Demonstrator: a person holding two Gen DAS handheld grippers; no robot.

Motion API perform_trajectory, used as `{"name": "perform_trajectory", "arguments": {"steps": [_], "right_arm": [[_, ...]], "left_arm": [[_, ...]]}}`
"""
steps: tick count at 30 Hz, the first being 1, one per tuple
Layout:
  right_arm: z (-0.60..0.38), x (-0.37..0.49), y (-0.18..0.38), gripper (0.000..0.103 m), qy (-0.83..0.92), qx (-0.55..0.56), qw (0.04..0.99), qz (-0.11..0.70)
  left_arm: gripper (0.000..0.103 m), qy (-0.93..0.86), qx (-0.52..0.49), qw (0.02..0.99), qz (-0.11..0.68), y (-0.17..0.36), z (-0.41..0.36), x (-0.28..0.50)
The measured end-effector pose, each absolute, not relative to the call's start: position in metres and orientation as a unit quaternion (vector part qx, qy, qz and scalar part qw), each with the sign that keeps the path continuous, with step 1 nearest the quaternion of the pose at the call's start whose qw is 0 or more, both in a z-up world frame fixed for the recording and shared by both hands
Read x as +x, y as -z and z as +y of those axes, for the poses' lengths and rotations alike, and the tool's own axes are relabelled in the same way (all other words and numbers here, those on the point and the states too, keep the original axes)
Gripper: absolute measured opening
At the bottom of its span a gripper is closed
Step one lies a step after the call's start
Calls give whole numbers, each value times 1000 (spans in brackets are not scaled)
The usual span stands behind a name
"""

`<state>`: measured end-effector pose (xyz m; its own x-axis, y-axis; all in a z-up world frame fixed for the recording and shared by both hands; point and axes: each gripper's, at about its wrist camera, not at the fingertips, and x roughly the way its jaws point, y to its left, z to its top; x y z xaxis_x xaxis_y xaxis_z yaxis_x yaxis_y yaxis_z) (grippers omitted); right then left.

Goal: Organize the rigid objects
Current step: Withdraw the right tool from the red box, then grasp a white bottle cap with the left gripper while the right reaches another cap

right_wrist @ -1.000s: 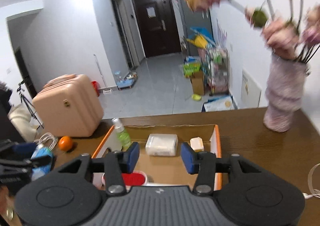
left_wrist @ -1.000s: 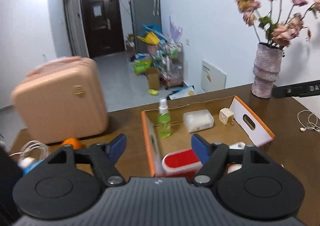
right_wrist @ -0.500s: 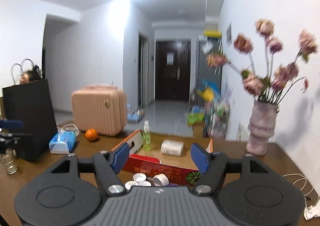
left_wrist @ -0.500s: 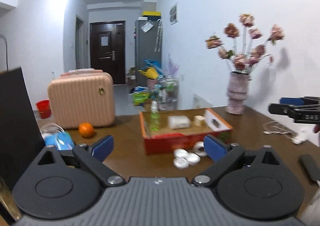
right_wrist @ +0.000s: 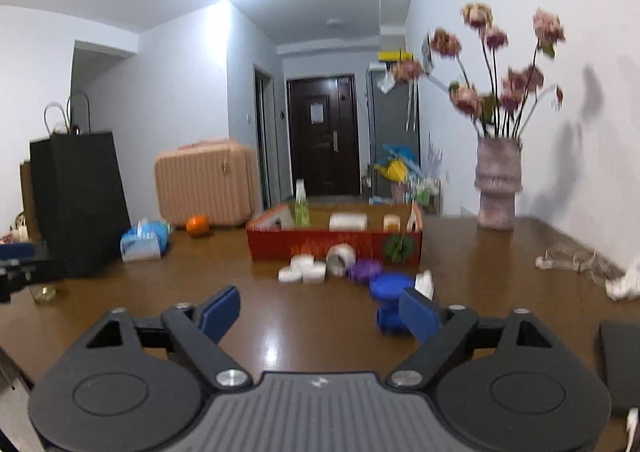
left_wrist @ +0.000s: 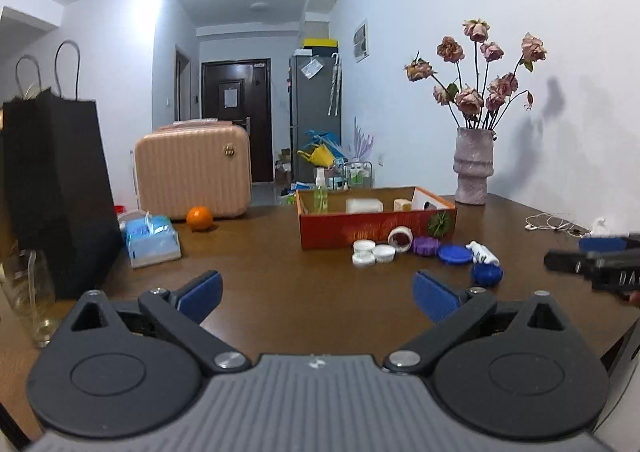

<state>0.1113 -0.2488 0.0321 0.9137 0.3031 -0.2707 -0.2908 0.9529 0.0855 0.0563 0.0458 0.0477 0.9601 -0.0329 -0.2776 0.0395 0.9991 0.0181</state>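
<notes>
The left gripper (left_wrist: 318, 294) hangs wide open and empty above the brown table (left_wrist: 280, 284). Ahead, small lids (left_wrist: 374, 253) lie just before a red box (left_wrist: 360, 230); the right gripper (left_wrist: 592, 262) shows at the right edge.

Both grippers are now well back from the red box (left_wrist: 376, 226) vs 1 s ago, when they hung right over it. Left gripper (left_wrist: 316, 294) jaws spread wider than before; right gripper (right_wrist: 320, 314) also wider. Small lids (left_wrist: 370, 252) + blue caps (left_wrist: 455, 254) in front of box now in view; black bag (left_wrist: 56, 188) too.
</notes>
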Motion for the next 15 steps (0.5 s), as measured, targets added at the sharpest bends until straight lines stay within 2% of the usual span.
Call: {"name": "perform_trajectory", "arguments": {"steps": [5, 15], "right_arm": [[-236, 109, 0, 90, -149, 7, 971, 185], [-241, 133, 21, 93, -128, 14, 969, 211]], "left_arm": [[103, -17, 5, 987, 163, -31, 46, 68], [103, 23, 15, 975, 220, 2, 17, 124]]}}
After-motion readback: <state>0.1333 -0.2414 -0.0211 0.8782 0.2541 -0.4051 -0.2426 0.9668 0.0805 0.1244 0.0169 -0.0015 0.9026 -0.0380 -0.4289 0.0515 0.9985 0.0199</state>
